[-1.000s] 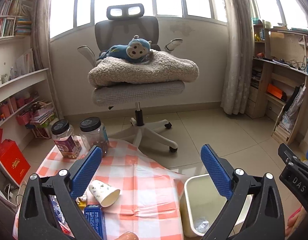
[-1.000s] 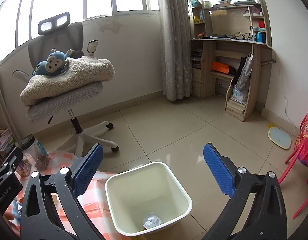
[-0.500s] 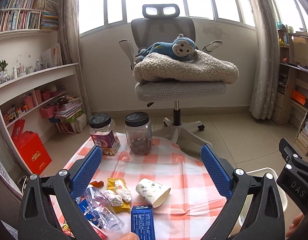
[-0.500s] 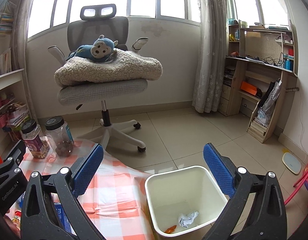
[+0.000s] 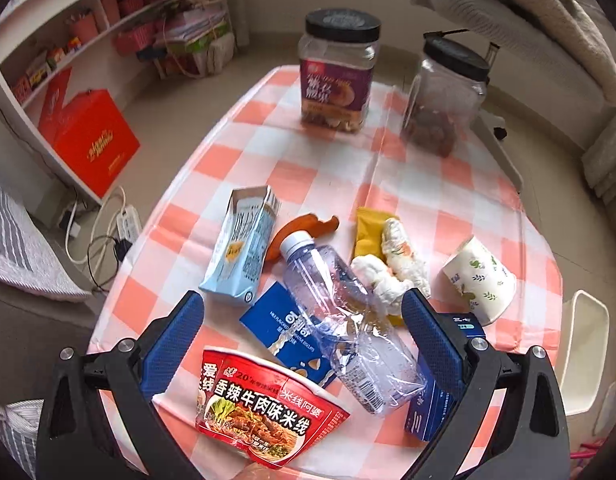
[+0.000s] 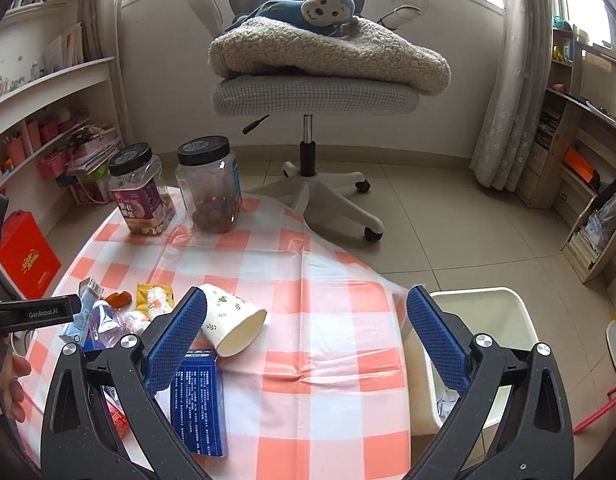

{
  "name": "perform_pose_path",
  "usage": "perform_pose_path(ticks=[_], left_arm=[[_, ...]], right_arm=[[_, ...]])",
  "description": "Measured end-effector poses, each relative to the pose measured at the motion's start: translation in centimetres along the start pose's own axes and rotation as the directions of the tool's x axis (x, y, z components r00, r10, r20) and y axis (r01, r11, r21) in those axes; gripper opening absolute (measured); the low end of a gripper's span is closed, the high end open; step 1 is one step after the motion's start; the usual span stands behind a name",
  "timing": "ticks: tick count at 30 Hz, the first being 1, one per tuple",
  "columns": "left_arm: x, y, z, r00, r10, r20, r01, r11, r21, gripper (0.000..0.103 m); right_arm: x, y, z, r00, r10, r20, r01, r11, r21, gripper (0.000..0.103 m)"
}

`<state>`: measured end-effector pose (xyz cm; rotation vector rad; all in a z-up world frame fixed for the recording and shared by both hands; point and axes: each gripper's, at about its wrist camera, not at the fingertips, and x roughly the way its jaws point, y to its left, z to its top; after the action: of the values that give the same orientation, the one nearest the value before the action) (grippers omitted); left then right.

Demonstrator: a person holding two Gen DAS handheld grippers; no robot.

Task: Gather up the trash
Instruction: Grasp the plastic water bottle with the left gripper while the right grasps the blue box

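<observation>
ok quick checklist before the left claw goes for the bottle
1. Left claw open wide enough: ok, the jaws stand wide apart and hold nothing.
2. Bottle lined up between the fingers: ok, it lies crushed on its side, roughly centred.
3. Bottle free of other trash: not ok, it lies over the blue box, with tissue against it.
4. Noodle cup out of the way: not ok, it sits right under the claw.
5. Bin ready: ok, it stands open beside the table's right edge.
6. Right claw clear: ok, open and empty, over the cloth.
</observation>
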<state>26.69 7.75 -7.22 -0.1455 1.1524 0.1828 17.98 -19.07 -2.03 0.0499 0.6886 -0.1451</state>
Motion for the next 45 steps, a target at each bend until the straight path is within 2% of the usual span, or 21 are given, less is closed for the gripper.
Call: perform_pose_path(ticks=[1,3,5,9,11,13,15,17,19,22,26,30,33,35,36,37,38,39,41,45], left_arm=[[1.2,1.5,0.2,0.998,-0.046,-0.051,0.042,0.997,-0.061,0.096],[2.8,3.6,0.2,0.989,-0.101,-0.108,0.083,0.983,-0.163,0.096],[4.0,4.2,0.3,0.981,-0.14,-0.133,0.11,0.971,-0.21,0.096],[6.5,3.3,0.0,0.954,-0.227,-0.194,0.164,0.941,-0.297,0.096],[7.8,2.4,-0.1,0.944,-0.238,-0.227,0.158,0.934,-0.321,0.096],[8.7,1.5,-0.2,0.947,-0.221,-0.232,0.142,0.939,-0.313,0.095],[9.4,0.8,-0.2,0.949,-0.212,-0.232,0.138,0.945,-0.298,0.09],[9.7,0.4,-0.3,0.95,-0.205,-0.235,0.135,0.95,-0.283,0.071],[9.2,0.4,-0.2,0.95,-0.208,-0.234,0.144,0.953,-0.265,0.063],[7.1,0.6,0.1,0.948,-0.244,-0.206,0.193,0.952,-0.239,0.059],[2.6,1.2,0.5,0.962,-0.248,-0.117,0.227,0.959,-0.167,0.057],[-2.7,2.1,0.4,0.979,-0.2,0.03,0.202,0.975,-0.091,0.057],[-5.3,3.1,0.1,0.977,-0.183,0.11,0.191,0.979,-0.072,0.057],[-6.3,3.6,0.0,0.976,-0.162,0.145,0.173,0.983,-0.063,0.057],[-6.7,4.0,-0.3,0.976,-0.15,0.156,0.16,0.985,-0.057,0.057],[-6.9,4.2,-0.4,0.977,-0.14,0.163,0.15,0.987,-0.051,0.057],[-6.9,4.2,-0.3,0.977,-0.137,0.165,0.146,0.988,-0.045,0.057],[-6.8,4.3,-0.3,0.977,-0.136,0.165,0.145,0.989,-0.041,0.057],[-6.6,4.6,-0.3,0.978,-0.132,0.163,0.14,0.989,-0.041,0.057],[-6.6,5.1,-0.3,0.975,-0.143,0.172,0.155,0.986,-0.055,0.057]], right_arm=[[0.4,0.5,-0.1,1.0,0.007,-0.014,-0.007,1.0,-0.006,0.096],[1.0,1.5,-0.4,0.999,0.012,-0.031,-0.013,1.0,-0.021,0.096],[1.6,2.4,-0.5,0.999,0.014,-0.045,-0.016,0.999,-0.037,0.096],[3.0,2.8,-0.6,0.995,0.034,-0.098,-0.037,0.999,-0.026,0.096],[3.8,2.5,-0.7,0.989,0.056,-0.138,-0.057,0.998,-0.001,0.096],[4.5,2.2,-1.0,0.982,0.076,-0.175,-0.073,0.997,0.021,0.096],[5.2,2.1,-1.2,0.975,0.086,-0.203,-0.081,0.996,0.032,0.096],[6.0,2.1,-1.4,0.969,0.095,-0.23,-0.087,0.995,0.044,0.096],[6.8,2.1,-1.7,0.956,0.119,-0.269,-0.104,0.992,0.068,0.096],[8.2,2.4,-2.5,0.92,0.176,-0.349,-0.147,0.983,0.109,0.096],[9.6,4.0,-3.9,0.886,0.201,-0.419,-0.179,0.98,0.093,0.096],[10.9,6.7,-5.4,0.862,0.188,-0.471,-0.196,0.98,0.033,0.096],[12.1,8.3,-6.6,0.84,0.183,-0.511,-0.207,0.978,0.009,0.096],[12.9,8.9,-7.4,0.814,0.199,-0.545,-0.222,0.975,0.024,0.095],[13.3,9.1,-7.9,0.796,0.215,-0.566,-0.235,0.971,0.038,0.087],[13.7,9.2,-8.2,0.782,0.223,-0.582,-0.242,0.969,0.046,0.066],[13.9,9.4,-8.4,0.77,0.238,-0.592,-0.255,0.965,0.057,0.055],[13.8,9.5,-8.4,0.77,0.243,-0.59,-0.259,0.964,0.06,0.053],[13.2,9.7,-7.9,0.783,0.26,-0.565,-0.275,0.96,0.059,0.053],[10.4,9.6,-5.3,0.806,0.352,-0.476,-0.353,0.931,0.091,0.053]])
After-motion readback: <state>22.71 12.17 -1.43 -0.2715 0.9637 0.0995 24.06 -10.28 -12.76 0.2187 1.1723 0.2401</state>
